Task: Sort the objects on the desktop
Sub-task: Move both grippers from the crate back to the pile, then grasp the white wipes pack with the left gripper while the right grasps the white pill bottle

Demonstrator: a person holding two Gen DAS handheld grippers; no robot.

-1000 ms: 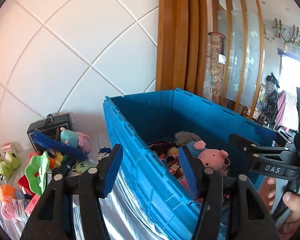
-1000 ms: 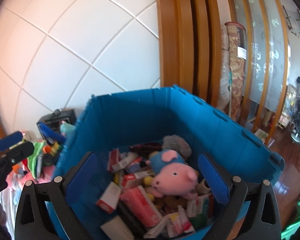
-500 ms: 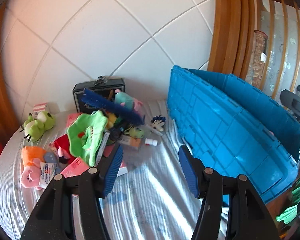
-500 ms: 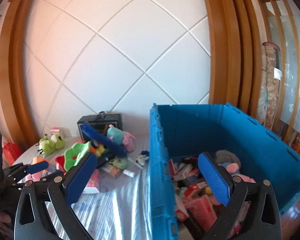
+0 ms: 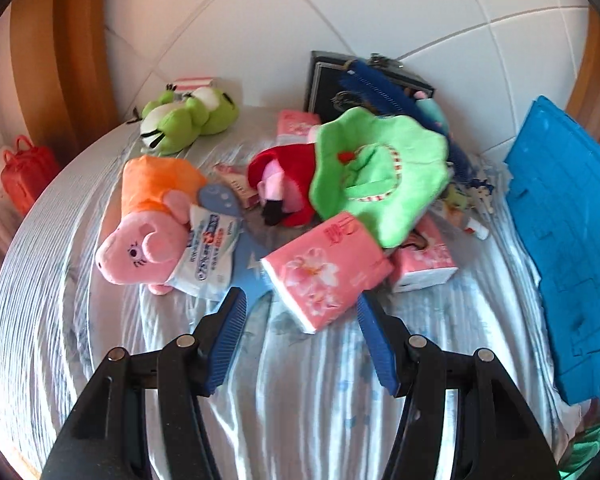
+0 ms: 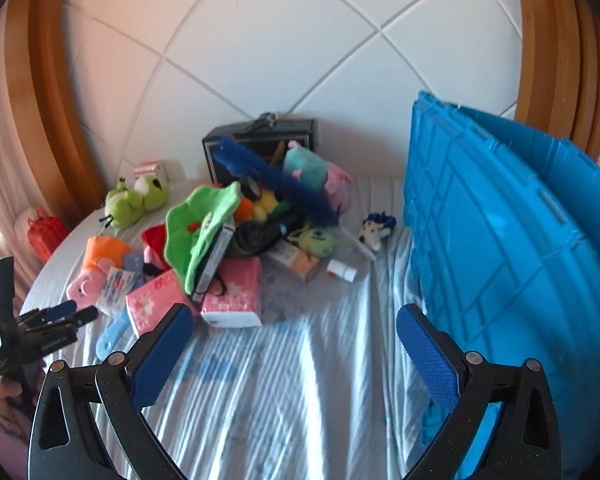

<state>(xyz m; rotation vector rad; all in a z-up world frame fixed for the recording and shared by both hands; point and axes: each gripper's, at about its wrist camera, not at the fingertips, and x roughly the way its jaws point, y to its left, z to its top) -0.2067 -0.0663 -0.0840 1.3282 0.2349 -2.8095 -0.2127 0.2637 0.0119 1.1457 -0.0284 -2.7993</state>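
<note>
The tissue pack [image 5: 326, 270] is pink with a pale flower print. Just behind it, the cloth hat [image 5: 380, 172] is bright green with a red and white striped trim. Left of the pack lies a pink pig plush [image 5: 140, 248] in an orange dress. Far behind the pack, the frog plush [image 5: 188, 118] is green and white. Right of the pack, the crate [image 6: 512, 264] is plain blue. The tablecloth [image 5: 300, 400] is pale blue and shiny, with faint blue motifs.
</note>
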